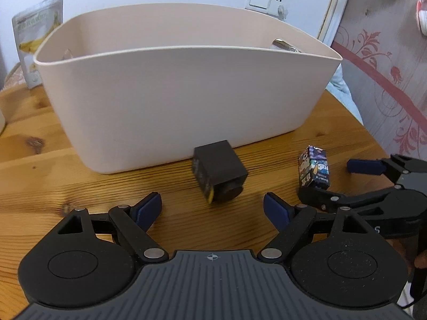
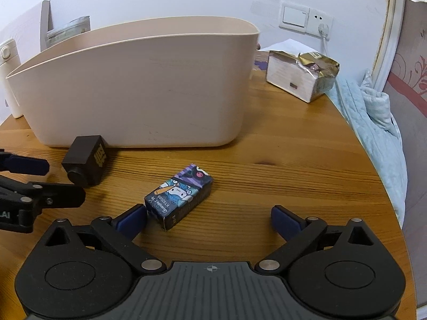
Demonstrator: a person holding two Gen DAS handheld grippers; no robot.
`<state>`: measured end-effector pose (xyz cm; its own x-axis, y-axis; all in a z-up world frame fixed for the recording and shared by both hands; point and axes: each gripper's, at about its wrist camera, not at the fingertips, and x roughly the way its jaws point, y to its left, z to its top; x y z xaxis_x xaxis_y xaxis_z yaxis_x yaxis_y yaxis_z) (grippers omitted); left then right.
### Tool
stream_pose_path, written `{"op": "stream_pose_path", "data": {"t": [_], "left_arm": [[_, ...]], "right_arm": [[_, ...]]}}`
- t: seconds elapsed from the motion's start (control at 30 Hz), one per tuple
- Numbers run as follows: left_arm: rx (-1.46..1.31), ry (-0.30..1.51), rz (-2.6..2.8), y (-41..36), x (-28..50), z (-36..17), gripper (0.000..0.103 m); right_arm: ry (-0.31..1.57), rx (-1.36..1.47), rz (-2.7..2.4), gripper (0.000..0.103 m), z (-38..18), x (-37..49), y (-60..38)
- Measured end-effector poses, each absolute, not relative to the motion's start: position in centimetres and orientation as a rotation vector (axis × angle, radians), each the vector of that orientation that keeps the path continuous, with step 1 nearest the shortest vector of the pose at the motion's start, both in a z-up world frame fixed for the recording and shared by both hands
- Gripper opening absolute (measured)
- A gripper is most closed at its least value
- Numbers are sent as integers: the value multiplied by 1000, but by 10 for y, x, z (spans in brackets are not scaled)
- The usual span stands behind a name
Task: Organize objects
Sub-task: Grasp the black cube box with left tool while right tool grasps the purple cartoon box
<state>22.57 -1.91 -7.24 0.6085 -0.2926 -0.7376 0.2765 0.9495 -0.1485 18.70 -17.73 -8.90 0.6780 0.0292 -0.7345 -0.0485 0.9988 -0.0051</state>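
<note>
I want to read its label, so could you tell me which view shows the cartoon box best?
The right wrist view: the cartoon box lies close, its printed top and text facing the camera. The left wrist view shows it small, off to the right and end-on.

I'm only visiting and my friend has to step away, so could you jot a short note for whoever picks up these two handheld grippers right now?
Left gripper: open, empty, low over the wooden table, aimed at the black box.
Right gripper: open, empty; the cartoon-printed box lies just ahead, its near end beside the left finger.
Both boxes lie on the table in front of the beige bin, the black one close to its wall.
Done: nothing visibly put away; the bin's inside is hidden.
Left: probably grasp each box and drop it into the bin.
</note>
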Motion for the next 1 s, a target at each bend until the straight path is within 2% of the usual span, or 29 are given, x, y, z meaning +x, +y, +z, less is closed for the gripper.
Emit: {"op": "stream_pose_path", "data": {"t": [0.2, 0.5, 0.7, 0.77, 0.93, 1.0], "left_arm": [[-38, 829, -305, -25, 230, -75, 85], [-50, 793, -220, -29, 234, -77, 85], [-89, 779, -188, -23, 239, -77, 83], [-98, 775, -179, -20, 239, -76, 77], [-134, 764, -156, -9, 240, -75, 42], [-153, 763, -154, -3, 239, -75, 36]], "right_arm": [[832, -35, 59, 96, -86, 188, -178], [809, -32, 73, 97, -89, 196, -173], [786, -30, 77, 86, -88, 201, -173], [779, -28, 78, 75, -87, 201, -173], [762, -23, 69, 51, -85, 203, -174], [760, -18, 68, 51, -86, 203, -174]]}}
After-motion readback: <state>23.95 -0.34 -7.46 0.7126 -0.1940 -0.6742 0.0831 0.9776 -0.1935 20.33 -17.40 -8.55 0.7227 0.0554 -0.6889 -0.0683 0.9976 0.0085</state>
